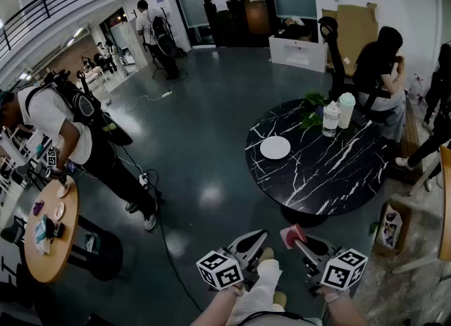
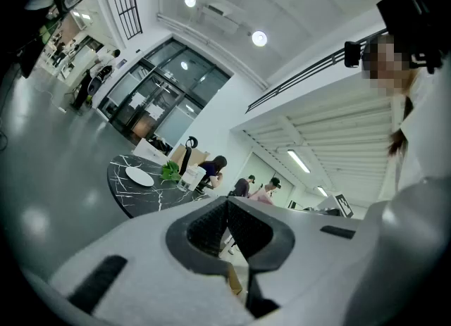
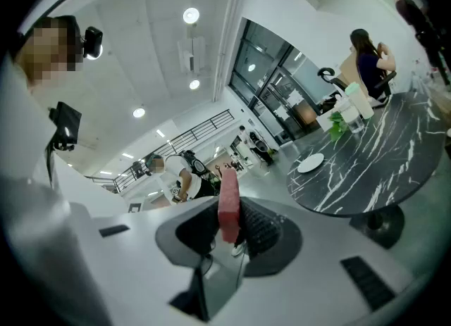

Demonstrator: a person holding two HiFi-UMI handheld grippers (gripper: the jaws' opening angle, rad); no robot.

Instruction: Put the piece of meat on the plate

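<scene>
Head view, read left to right. Showed a person bent over a small round wooden worktop [image 1: 53, 261] at the far left, well apart from the task. Found the left tool [image 1: 258, 237] low in frame, jaws pressed together on nothing, as the left gripper view confirmed. Just right of it, found the right tool [image 1: 299, 241] clamped on the piece of meat [image 1: 290, 233], a pink-red slab standing on edge between the pads and poking out past them. Farther off, placed the white plate [image 1: 275, 147] bare on the near-left part of the black marbled worktop [image 1: 331, 184], well apart from the meat.

Judged the step in hand as carrying the meat to the plate. Best done by walking right up to the marbled worktop first with a firm, level grip. Then by tipping the right tool down over the plate's middle, lowering until the meat all but touched, and only then parting the jaws. Worth steering clear of the bottle [image 1: 330, 119], cup [image 1: 346, 109] and plant [image 1: 311, 103] at the far edge.

Could not make out how deep the meat sat inside the pads, nor its underside. Lost both forearms at the bottom edge. Saw the plate only small and distant in both gripper views.
</scene>
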